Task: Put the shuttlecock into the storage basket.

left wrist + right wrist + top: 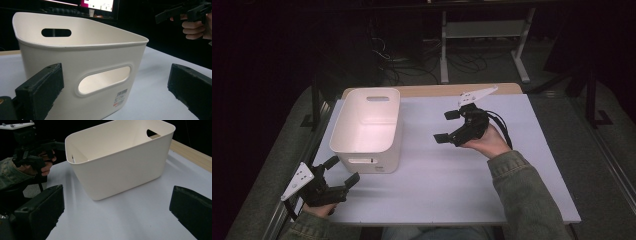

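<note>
White bin [368,131] stands upright and empty on the left half of the worktop [472,190], its long axis running from the near edge toward the far edge. The near end wall carries a handle slot [104,80]. Left tool [343,172] sits just beside that near end, low at the worktop's front corner, jaws spread wide and holding nothing; the slot lies straight ahead between them. Right tool [449,126] hovers to the bin's right, well apart, jaws likewise open and empty, aimed at the long side wall. Judgement: the left hand is nearer, and any grasp would fall to it.
</note>
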Demonstrator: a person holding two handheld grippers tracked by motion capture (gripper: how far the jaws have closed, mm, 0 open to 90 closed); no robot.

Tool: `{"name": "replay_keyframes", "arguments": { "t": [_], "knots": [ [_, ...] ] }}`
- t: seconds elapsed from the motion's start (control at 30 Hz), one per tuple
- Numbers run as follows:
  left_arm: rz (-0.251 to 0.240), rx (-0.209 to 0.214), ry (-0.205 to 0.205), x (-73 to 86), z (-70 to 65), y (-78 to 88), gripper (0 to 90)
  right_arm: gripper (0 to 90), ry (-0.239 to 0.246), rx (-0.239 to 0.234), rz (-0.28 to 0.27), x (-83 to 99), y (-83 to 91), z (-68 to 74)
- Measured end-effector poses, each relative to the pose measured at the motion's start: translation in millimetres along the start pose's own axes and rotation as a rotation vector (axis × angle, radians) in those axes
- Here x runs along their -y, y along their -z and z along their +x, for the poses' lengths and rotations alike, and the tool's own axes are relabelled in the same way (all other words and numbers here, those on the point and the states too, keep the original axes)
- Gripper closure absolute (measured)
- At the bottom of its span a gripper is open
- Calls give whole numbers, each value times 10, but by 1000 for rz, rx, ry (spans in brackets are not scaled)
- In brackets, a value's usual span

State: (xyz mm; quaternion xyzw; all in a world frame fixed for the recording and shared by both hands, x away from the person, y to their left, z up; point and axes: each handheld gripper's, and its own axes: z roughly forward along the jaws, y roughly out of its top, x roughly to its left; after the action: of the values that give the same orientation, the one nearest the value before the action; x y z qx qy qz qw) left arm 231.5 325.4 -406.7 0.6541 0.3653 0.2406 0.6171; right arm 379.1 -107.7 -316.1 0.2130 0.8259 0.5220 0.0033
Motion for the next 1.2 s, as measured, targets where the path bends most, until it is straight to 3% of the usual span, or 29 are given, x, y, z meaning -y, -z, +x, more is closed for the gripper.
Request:
{"name": "replay_keyframes", "arguments": {
  "t": [1.2],
  "knots": [
    [1, -2, -5, -2, -1, -1, 0, 0, -82, 57, -53, 547, 343, -79]
  ]
}}
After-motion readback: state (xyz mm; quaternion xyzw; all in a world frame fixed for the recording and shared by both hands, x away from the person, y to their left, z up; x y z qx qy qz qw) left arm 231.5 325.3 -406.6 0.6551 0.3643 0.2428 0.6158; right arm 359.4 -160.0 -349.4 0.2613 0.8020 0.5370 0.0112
